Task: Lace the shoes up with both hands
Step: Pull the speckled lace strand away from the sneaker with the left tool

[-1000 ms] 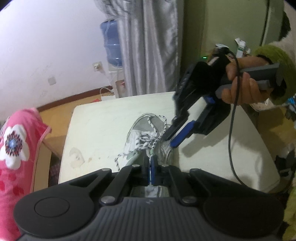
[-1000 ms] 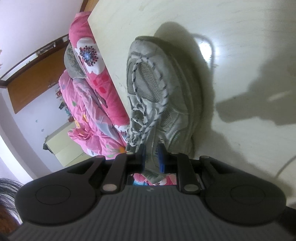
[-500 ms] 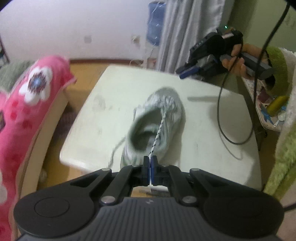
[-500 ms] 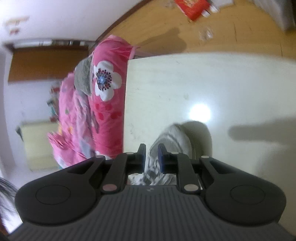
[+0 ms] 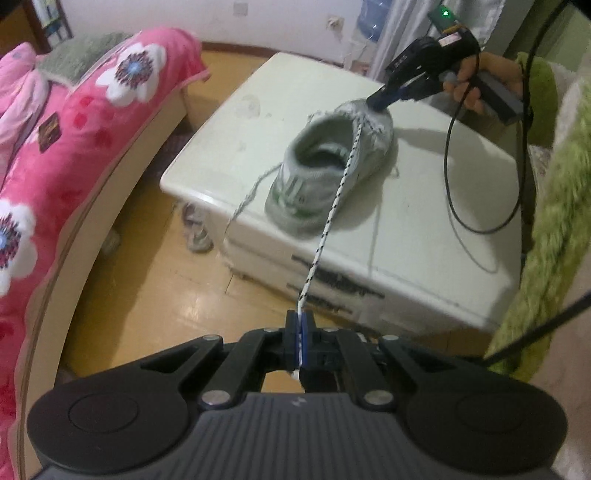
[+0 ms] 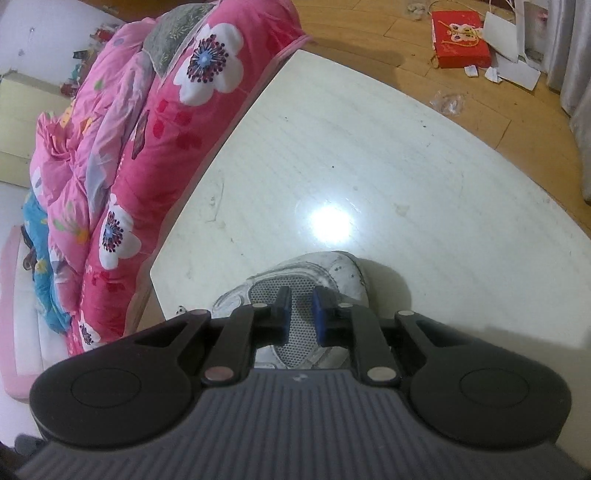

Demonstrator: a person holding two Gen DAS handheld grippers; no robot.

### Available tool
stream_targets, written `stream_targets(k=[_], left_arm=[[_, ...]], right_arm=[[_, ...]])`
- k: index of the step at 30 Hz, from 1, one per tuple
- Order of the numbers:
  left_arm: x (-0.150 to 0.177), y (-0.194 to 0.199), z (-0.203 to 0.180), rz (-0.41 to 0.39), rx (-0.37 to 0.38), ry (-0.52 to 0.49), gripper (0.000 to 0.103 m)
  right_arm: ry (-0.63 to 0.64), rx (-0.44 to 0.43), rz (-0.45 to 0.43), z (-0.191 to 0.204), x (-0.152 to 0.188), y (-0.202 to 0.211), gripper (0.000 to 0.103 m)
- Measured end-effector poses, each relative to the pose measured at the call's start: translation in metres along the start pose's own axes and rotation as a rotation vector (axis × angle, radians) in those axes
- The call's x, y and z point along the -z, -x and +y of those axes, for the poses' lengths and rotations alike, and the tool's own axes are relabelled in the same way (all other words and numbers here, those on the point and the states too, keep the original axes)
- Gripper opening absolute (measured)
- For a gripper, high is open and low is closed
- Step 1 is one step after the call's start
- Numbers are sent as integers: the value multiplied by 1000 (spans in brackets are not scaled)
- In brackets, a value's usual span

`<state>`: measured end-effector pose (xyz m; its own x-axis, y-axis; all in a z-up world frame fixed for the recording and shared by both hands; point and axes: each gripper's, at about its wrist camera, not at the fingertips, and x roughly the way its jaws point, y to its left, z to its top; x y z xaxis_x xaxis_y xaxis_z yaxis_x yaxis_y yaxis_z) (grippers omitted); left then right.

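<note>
Room's a bedroom with a yellowish wood floor [image 5: 155, 295] and white walls, and the biggest thing around is the bed [image 5: 55, 155] with a hot pink quilt [image 6: 147, 122] covered in big white flowers, sitting right along one side of the desk [image 6: 369, 155]. The desk is a cream-white cabinet-type thing, glossy top with scuffs, stains and a bright light glare on it; there are dark marks on its front panel, too smeared to read. Grey curtains [image 5: 391, 29] and a blue water jug [image 5: 371, 18] are at the far wall, and a red box [image 6: 461, 38] with some white papers lies on the floor past the desk. A black cable [image 5: 476, 177] loops over the desk top. The shoe [image 5: 332, 162], a worn grey-white sneaker, sits on the desk near its front edge. The lace [image 5: 332, 206], white with dark flecks, runs taut from the shoe to the left tool [image 5: 300, 341], which is clenched tight on it. The right tool [image 6: 300, 317], held in a hand [image 5: 480, 81], hovers over the toe with its jaws closing and nothing gripped between them, just mesh visible below. No readable brand anywhere.
</note>
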<state>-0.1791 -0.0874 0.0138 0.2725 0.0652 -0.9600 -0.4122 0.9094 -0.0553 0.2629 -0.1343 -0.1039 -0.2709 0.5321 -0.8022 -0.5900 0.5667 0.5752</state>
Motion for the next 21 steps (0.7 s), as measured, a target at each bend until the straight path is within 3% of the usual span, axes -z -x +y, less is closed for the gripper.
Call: stream_targets(k=[9, 21], left_arm=[[40, 18, 4, 105, -48, 67, 1], [73, 22, 12, 161, -58, 159, 1]], right_arm=[[24, 20, -15, 4, 7, 2, 9], [21, 32, -21, 4, 9, 0, 8]])
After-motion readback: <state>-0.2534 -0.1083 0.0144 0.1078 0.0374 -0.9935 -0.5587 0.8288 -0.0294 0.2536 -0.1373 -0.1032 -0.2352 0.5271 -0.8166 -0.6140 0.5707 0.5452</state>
